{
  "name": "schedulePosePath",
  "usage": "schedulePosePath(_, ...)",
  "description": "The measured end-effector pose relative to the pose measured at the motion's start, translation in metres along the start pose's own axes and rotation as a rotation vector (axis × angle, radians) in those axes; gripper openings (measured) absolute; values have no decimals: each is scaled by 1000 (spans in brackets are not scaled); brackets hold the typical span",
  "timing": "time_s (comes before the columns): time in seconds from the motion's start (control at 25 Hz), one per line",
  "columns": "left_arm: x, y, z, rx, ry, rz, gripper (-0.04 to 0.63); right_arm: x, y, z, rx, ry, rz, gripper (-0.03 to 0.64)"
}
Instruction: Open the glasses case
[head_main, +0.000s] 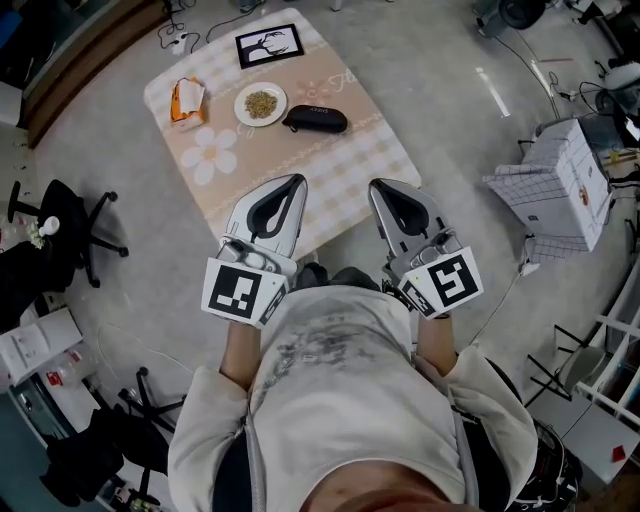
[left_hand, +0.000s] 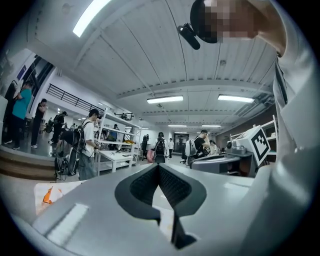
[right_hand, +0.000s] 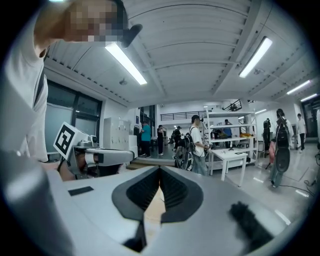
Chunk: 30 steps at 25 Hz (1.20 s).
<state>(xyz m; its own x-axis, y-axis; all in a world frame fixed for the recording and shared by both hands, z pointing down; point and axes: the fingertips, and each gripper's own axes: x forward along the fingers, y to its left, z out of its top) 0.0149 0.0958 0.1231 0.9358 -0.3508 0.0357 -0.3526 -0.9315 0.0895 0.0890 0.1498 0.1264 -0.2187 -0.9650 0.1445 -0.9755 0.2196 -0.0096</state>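
Observation:
The black glasses case (head_main: 315, 119) lies closed on the low table (head_main: 350, 175), right of a small plate. Both grippers hover over the table's near edge, well short of the case, and point level towards it. My left gripper (head_main: 297, 181) is shut with nothing in it; in the left gripper view its dark pads (left_hand: 159, 166) meet at the tip. To its right, my right gripper (head_main: 378, 187) is also shut and empty, and its pads (right_hand: 160, 170) touch in the right gripper view. Neither gripper view shows the case.
On the checked cloth are a plate of seeds (head_main: 260, 103), an orange packet (head_main: 186, 98) and a framed deer picture (head_main: 269, 45). A black office chair (head_main: 70, 225) stands left of the table and a white checked box (head_main: 560, 180) to the right. People stand at distant shelves (left_hand: 87, 145).

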Motion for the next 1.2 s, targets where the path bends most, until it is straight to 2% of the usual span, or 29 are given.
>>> schedulePosePath(0.24, 21, 15, 1, -7, 23, -16, 5, 17, -18, 2, 21, 13, -12, 14)
schedulePosePath(0.44, 42, 32, -8, -27, 49, 4, 5, 40, -41, -5, 36, 34, 2, 14)
schedulePosePath(0.92, 95, 79, -31, -60, 102, 166, 5, 99, -100, -24, 48, 83, 140, 14)
schedulePosePath(1.2, 130, 86, -51, -80, 155, 221, 5, 120, -138, -45, 64, 123, 201, 15)
